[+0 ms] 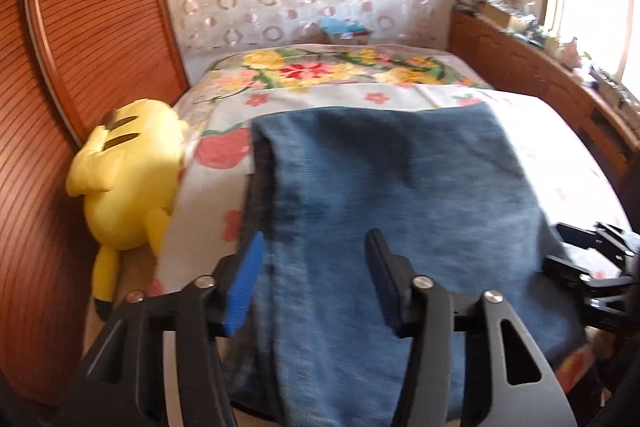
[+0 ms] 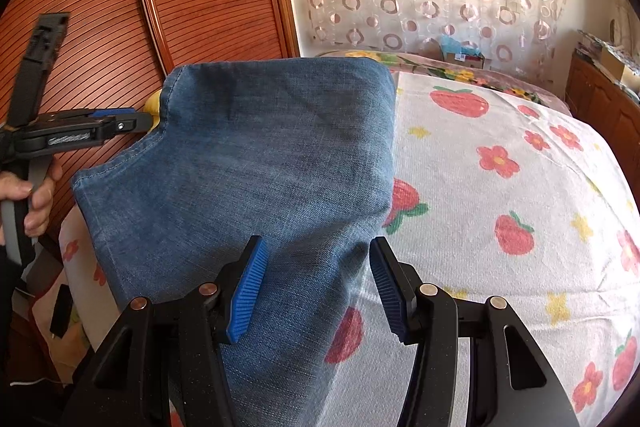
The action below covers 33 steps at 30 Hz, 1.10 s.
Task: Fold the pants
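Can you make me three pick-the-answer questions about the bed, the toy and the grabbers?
1. Where do the jeans lie?
A. on the bed
B. on the floor
C. on the shelf

2. What colour is the plush toy?
A. red
B. yellow
C. green

3. How do the right gripper fingers stand?
A. shut on the jeans
B. shut on the toy
C. open, holding nothing

Answers:
1. A, the jeans rest on the flowered bedspread.
2. B, it is bright yellow with brown stripes.
3. C, a wide gap shows between the blue pads, with denim behind them.
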Each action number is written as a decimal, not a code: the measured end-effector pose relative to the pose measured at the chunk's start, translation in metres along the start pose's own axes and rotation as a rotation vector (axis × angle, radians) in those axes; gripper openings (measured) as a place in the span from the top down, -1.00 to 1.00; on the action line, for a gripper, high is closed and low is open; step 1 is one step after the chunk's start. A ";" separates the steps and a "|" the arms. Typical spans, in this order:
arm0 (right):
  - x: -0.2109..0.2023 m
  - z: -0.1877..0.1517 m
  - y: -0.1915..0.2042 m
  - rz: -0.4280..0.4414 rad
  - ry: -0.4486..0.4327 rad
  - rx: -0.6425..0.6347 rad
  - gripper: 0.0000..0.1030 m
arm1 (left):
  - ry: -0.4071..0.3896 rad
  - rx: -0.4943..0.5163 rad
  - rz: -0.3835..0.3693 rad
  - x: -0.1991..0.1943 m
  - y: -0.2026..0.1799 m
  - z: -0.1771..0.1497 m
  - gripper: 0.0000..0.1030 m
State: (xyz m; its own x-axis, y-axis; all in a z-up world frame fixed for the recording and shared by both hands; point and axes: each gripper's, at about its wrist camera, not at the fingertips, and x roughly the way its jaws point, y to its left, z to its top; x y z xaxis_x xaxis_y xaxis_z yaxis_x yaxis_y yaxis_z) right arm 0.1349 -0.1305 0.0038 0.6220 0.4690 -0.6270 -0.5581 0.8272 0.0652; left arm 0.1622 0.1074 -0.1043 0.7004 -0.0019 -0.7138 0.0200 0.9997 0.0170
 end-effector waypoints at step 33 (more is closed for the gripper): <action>-0.017 -0.006 0.008 -0.057 0.031 -0.028 -0.09 | -0.004 0.067 -0.100 0.005 -0.057 -0.050 -0.57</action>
State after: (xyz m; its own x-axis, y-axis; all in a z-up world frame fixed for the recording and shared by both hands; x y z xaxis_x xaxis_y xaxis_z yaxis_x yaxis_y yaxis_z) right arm 0.1166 -0.1335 0.0098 0.6364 0.4109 -0.6527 -0.5372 0.8434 0.0072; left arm 0.1288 0.0516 -0.1442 0.6955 -0.1018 -0.7113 0.1377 0.9905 -0.0071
